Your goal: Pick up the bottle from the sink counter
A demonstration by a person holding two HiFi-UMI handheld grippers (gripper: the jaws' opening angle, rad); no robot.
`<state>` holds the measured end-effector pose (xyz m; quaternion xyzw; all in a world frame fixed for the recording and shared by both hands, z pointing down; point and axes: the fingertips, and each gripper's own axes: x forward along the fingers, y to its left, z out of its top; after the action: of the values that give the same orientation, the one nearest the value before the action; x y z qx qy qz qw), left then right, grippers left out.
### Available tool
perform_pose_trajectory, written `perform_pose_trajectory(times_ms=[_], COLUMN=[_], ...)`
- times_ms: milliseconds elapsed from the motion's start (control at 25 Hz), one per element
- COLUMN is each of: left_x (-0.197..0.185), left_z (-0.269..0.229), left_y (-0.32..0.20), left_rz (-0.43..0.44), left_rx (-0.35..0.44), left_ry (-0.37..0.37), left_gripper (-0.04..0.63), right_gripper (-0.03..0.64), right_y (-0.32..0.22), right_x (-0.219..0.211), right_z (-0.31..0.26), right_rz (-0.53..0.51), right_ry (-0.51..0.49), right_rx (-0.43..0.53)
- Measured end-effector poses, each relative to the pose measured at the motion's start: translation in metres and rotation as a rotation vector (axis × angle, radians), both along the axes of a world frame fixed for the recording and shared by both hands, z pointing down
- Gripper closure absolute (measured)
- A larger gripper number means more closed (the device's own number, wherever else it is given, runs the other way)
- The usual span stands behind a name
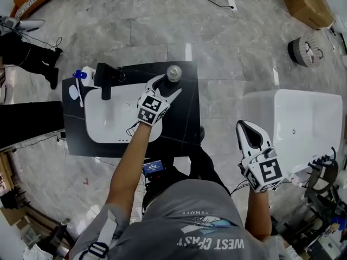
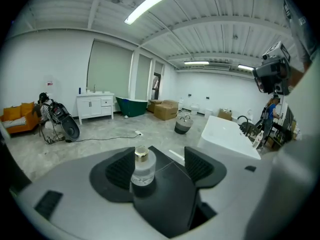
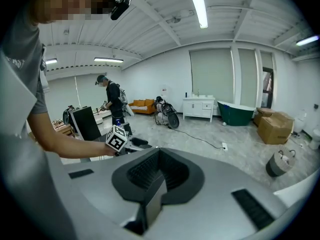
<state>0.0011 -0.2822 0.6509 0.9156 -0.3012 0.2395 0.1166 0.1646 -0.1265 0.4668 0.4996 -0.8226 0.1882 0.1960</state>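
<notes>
A small clear glass bottle (image 1: 174, 73) with a metal cap stands upright at the far right corner of the black sink counter (image 1: 184, 124). My left gripper (image 1: 169, 84) reaches over the counter with its jaws open on either side of the bottle. In the left gripper view the bottle (image 2: 143, 170) sits between the ribbed pads, closer to the left one, and the left gripper (image 2: 160, 166) has no pad visibly pressing on it. My right gripper (image 1: 243, 124) hangs low at the right, away from the counter. The right gripper (image 3: 157, 171) is shut on nothing.
A white basin (image 1: 108, 118) with a black faucet (image 1: 105, 80) fills the counter's left half, and small blue-and-white items (image 1: 80, 76) lie at its far left corner. A white bathtub (image 1: 293, 124) stands to the right. A basket (image 1: 303, 51) and a cable lie on the marble floor beyond.
</notes>
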Motion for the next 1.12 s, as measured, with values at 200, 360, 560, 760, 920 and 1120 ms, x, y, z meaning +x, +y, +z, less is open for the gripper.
perform_pose_trajectory(times_ms=[200,360,560,760,920,1120], left_x=[0.000,0.002,0.004,0.007,0.011,0.017], left_z=[0.019,0.031,0.047,0.061,0.067,0.070], left_y=[-0.014,-0.026,-0.038,-0.048,-0.055,-0.059], left_rz=[-0.045,-0.074,-0.100,-0.113,-0.118,-0.115], left_rx=[0.010,0.030,0.019,0.018,0.036,0.049], left_ry=[-0.031,-0.044,-0.046,-0.062,-0.072,-0.080], left_gripper=[0.234,0.206,0.204,0.204,0.204,0.204], right_gripper=[0.615,0.615,0.615,0.615,0.615,0.615], right_y=[0.002,0.007,0.010,0.011,0.011,0.011], right_x=[0.005,0.008,0.013,0.017,0.020,0.021], right_z=[0.007,0.013,0.021,0.028,0.034,0.039], right_rz=[0.006,-0.008,-0.003,-0.007,-0.006,-0.002], right_ry=[0.000,-0.009,-0.008,-0.005,-0.002,0.002], right_rx=[-0.022,-0.029,-0.055,-0.073,-0.090,-0.105])
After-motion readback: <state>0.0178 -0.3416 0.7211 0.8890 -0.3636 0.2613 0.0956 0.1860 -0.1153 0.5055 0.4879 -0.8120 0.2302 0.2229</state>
